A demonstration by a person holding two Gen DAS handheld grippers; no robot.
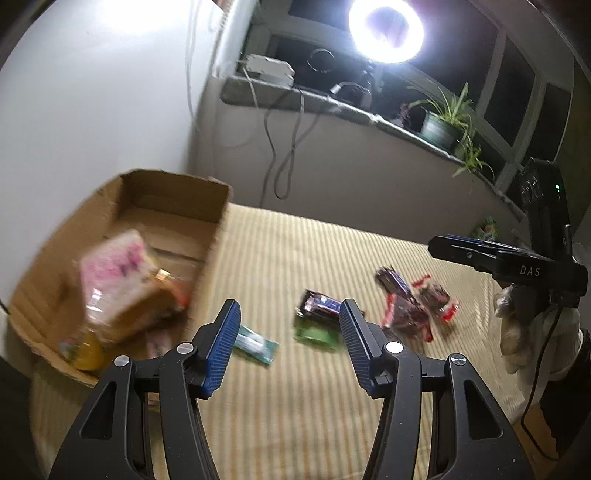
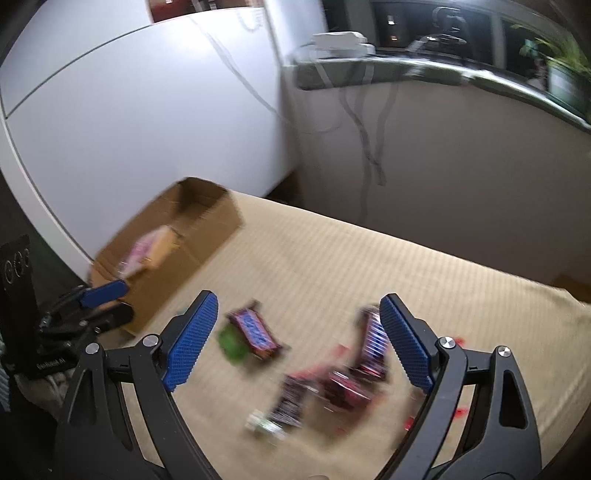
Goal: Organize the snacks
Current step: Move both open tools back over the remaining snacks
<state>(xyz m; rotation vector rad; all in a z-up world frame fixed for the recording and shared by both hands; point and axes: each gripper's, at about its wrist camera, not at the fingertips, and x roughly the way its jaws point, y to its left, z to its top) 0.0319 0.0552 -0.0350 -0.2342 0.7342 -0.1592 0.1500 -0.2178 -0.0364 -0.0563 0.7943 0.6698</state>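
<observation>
A cardboard box (image 1: 173, 192) stands at the left on the striped cloth; it holds a pink-topped packet (image 1: 122, 273) and other blurred snacks. It also shows in the right wrist view (image 2: 218, 218). Loose snacks lie on the cloth: a green packet (image 1: 256, 343), a dark bar on a green pack (image 1: 317, 314), and red-and-dark wrappers (image 1: 410, 306). My left gripper (image 1: 290, 343) is open and empty above them. My right gripper (image 2: 299, 339) is open and empty over a blue-labelled bar (image 2: 255, 330), another bar (image 2: 373, 343) and dark wrappers (image 2: 317, 391).
The striped cloth (image 1: 332, 406) covers the table. A window ledge (image 1: 332, 99) behind carries a ring light (image 1: 386, 29), cables and a potted plant (image 1: 443, 125). A white panel (image 2: 129, 110) stands behind the box. The right gripper (image 1: 491, 258) appears at the left view's right edge.
</observation>
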